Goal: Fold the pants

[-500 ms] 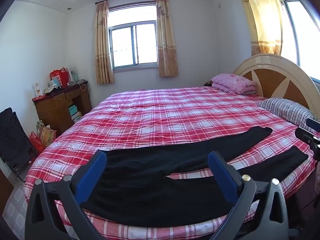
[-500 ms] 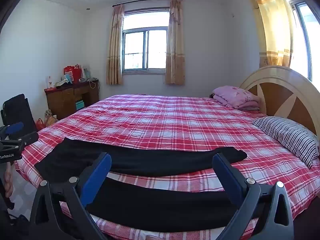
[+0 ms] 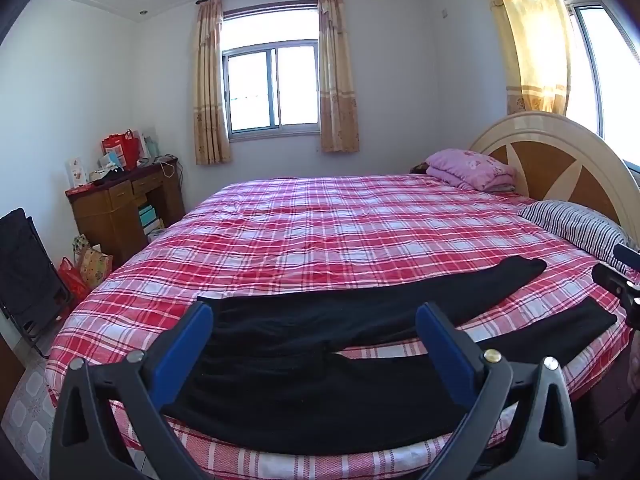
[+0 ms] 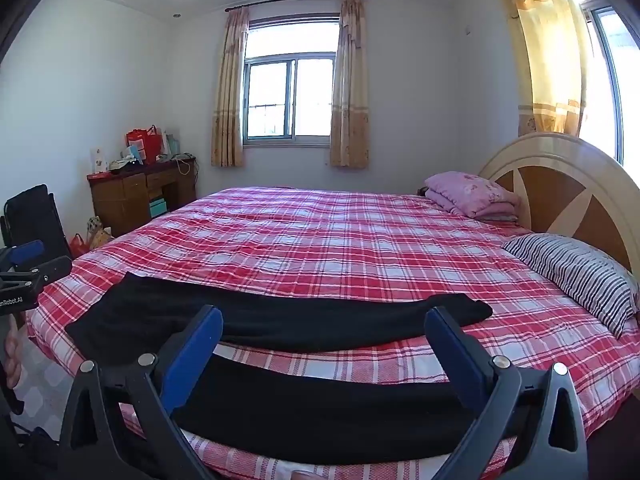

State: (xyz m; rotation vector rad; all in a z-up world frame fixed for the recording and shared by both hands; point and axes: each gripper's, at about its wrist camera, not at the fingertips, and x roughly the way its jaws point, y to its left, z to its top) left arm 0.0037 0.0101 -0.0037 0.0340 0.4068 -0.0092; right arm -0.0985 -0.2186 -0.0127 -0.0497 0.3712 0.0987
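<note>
Black pants (image 3: 320, 360) lie flat and unfolded along the near edge of the bed with the red plaid cover (image 3: 340, 232), waist to the left, two legs spread to the right. They also show in the right wrist view (image 4: 300, 320). My left gripper (image 3: 314, 338) is open and empty, held above the waist end. My right gripper (image 4: 324, 344) is open and empty, held above the legs. The right gripper shows at the right edge of the left wrist view (image 3: 618, 276), and the left gripper at the left edge of the right wrist view (image 4: 28, 268).
A striped pillow (image 3: 576, 224) and a folded pink blanket (image 3: 468, 168) lie by the round headboard (image 3: 560, 160) on the right. A wooden desk (image 3: 120, 204) with clutter, bags on the floor and a black folded chair (image 3: 28, 272) stand at the left.
Both grippers have shifted very slightly; the pants have not moved.
</note>
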